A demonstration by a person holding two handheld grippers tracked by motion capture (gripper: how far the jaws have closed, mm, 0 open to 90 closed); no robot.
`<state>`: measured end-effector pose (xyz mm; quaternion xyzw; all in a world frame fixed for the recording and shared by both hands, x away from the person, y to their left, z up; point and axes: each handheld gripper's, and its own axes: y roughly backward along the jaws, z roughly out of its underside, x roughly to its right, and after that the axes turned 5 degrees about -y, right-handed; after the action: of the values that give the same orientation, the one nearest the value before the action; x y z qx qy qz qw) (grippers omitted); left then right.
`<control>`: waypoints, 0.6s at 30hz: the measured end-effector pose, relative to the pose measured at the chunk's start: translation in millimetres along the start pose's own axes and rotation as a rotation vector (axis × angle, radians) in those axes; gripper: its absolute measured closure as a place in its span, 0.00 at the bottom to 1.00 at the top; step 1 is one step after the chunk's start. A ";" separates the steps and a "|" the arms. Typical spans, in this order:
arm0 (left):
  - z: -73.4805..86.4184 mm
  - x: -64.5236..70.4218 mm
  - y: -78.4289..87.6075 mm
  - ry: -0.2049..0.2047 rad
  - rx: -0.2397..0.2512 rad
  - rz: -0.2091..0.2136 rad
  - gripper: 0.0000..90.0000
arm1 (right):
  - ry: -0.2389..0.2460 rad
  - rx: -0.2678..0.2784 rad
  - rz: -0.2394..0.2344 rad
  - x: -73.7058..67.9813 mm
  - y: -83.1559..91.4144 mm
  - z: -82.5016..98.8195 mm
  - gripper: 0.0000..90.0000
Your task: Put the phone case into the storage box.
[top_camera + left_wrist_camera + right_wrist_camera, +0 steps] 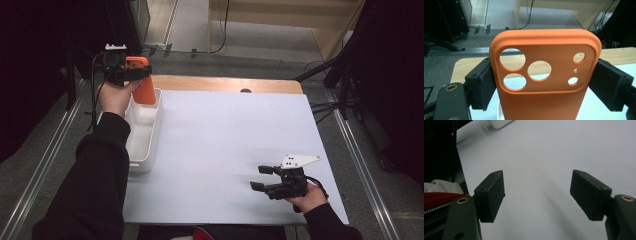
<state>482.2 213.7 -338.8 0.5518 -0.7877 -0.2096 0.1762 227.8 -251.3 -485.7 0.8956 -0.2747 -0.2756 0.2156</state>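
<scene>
left gripper view: matte orange phone case (546,100), rounded corners, round cutouts.

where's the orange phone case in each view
High view: the orange phone case sits upper left, clamped in the left hand-held gripper above the far end of the white bin.
Left gripper view: it stands centre frame, pinched at both edges by the black pads.
Right gripper view: not in it.
Shared landmark: the white table mat, also seen at and.
</scene>
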 end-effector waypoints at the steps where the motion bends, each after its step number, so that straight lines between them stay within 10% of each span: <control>1: 0.5 -0.5 -1.5 -0.002 -0.001 -0.004 0.18 | -0.002 0.001 0.000 0.2 -0.1 0.1 0.30; 18: 9.8 -2.9 -28.6 0.008 -0.033 -0.048 0.18 | 0.000 -0.005 -0.008 -2.3 -2.9 1.7 0.30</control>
<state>500.9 209.1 -362.3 0.5685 -0.7699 -0.2246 0.1835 226.2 -248.1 -487.7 0.8960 -0.2705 -0.2773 0.2169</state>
